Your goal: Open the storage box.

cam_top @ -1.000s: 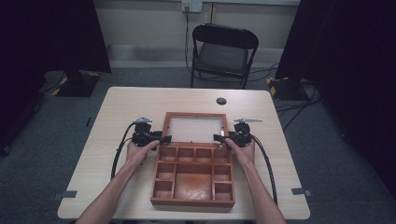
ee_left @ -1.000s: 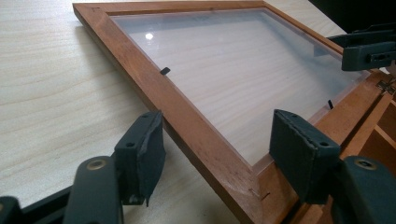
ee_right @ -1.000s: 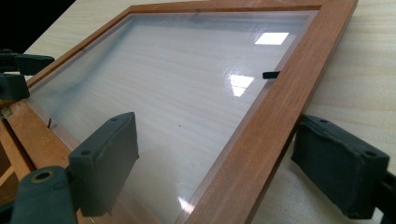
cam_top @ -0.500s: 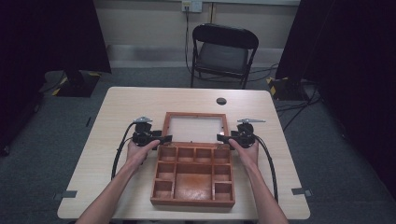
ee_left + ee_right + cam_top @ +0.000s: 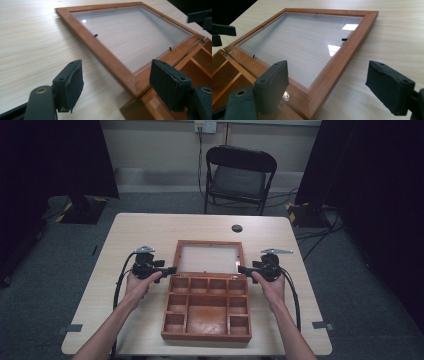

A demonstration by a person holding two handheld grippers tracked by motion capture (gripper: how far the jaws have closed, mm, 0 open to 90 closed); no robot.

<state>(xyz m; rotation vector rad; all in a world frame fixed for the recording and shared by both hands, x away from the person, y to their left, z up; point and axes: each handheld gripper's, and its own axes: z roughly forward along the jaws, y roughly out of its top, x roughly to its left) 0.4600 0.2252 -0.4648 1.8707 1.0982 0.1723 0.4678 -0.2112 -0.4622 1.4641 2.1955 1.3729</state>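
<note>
The wooden box sits near your edge of the table, its glazed lid thrown fully back and lying flat on the tabletop beyond the open compartments. At the hinge line, you have a gripper on each side of it. Your left gripper points inward from the left, level with the table, forearm coming up from the lower edge and the hand wrapped around the body from behind; its jaws have just been opening, and in the left gripper view they stand apart with the lid's near corner showing in the gap, neither pad touching the wood. Your right gripper mirrors it from the other side, hand behind it, jaws pointing inward at the lid's right corner. Its jaws have just been closing a little, yet in the right gripper view they are wide, the lid's frame corner lying between them, nothing pressed or held. Both grippers grip nothing.
</note>
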